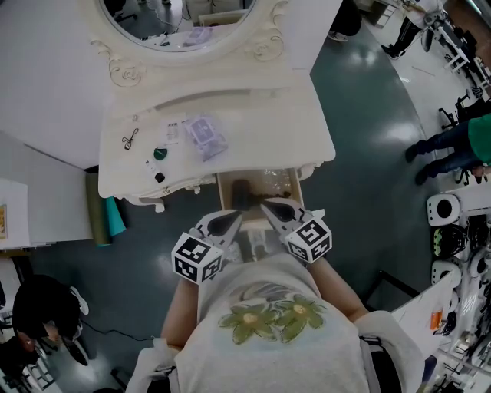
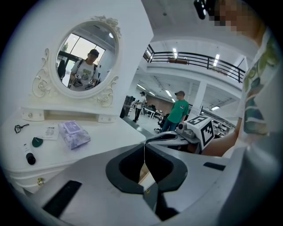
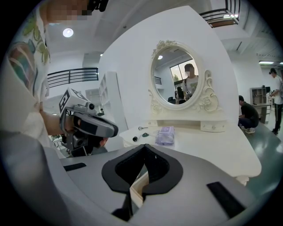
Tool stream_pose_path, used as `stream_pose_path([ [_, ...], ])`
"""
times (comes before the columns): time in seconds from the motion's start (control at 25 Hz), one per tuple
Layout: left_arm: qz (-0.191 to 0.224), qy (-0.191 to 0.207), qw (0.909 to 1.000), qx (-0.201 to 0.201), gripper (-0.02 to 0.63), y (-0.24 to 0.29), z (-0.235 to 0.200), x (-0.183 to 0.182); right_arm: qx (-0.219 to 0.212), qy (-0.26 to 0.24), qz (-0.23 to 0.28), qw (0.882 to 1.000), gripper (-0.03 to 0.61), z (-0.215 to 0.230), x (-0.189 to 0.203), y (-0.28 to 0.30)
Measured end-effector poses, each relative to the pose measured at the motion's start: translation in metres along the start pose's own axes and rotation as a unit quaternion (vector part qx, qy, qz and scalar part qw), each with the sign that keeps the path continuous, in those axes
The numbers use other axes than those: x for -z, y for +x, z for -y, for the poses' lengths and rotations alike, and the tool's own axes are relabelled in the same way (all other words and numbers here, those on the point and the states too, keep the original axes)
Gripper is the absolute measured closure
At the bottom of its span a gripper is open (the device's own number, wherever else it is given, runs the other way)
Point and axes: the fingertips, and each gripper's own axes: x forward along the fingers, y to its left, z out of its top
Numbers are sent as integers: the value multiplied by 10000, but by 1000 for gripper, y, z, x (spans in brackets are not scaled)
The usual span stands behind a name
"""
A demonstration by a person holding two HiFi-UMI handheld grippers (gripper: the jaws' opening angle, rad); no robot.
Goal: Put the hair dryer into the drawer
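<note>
Hair dryer (image 1: 242,192) dark, indistinct, lying in open drawer (image 1: 297,183), left part.

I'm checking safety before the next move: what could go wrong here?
The drawer stands open toward the person; pushing it with the shut left tongs and right tongs could jam on the dark thing inside. A sweep across the tabletop might knock the small black bottle off its front edge.

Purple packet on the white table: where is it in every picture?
Head view: purple packet in the upper middle, just below the mirror.
Left gripper view: purple packet at lower left, under the mirror.
Right gripper view: purple packet near the middle, under the mirror.
Shared landmark: the oval mirror.
</note>
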Motion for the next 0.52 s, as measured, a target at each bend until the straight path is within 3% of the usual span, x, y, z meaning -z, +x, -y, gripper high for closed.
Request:
stream_pose_path([
  [0.52,-19,-51,10000,-45,603,0,0,3,-12,38,-41,10000,557,2,4,0],
])
